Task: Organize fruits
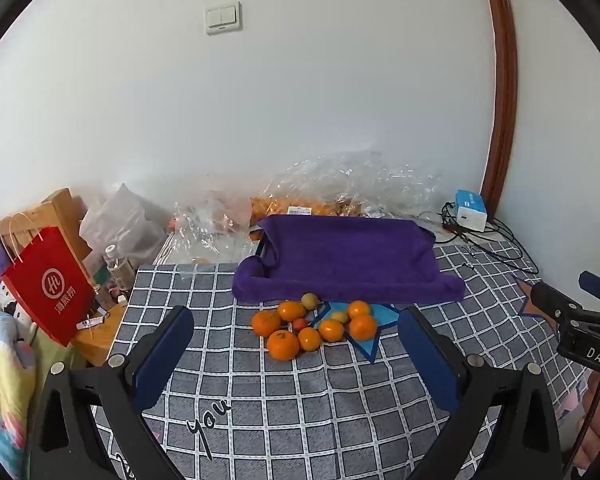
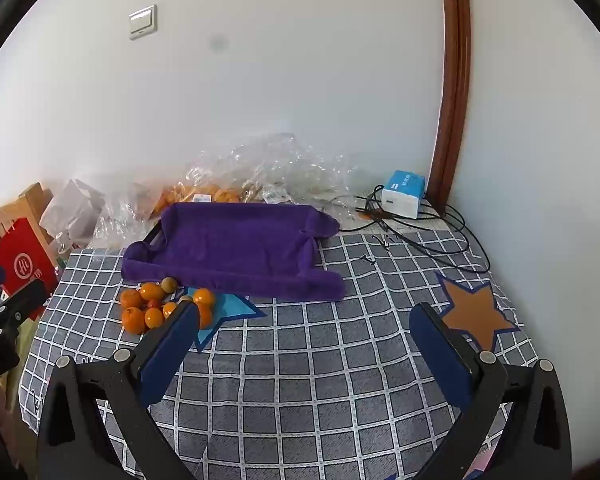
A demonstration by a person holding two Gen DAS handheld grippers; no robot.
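A cluster of several oranges [image 1: 283, 345] [image 2: 133, 319], with a few small green-brown fruits [image 1: 310, 300] [image 2: 169, 284] and one small red fruit [image 1: 299, 324] among them, lies on the checked cloth just in front of a tray lined with a purple towel [image 1: 348, 260] [image 2: 236, 248]. My left gripper [image 1: 296, 344] hovers open above the cloth, short of the fruit pile, with nothing between its fingers. My right gripper [image 2: 306, 334] is open too, over the bare cloth to the right of the fruit. Its left finger [image 2: 172, 344] hides part of the pile.
Crumpled clear plastic bags [image 1: 352, 184] holding more oranges lie against the wall behind the tray. A white-and-blue box [image 1: 471, 210] with black cables sits at the back right. A red paper bag [image 1: 50, 284] and clutter stand left of the table.
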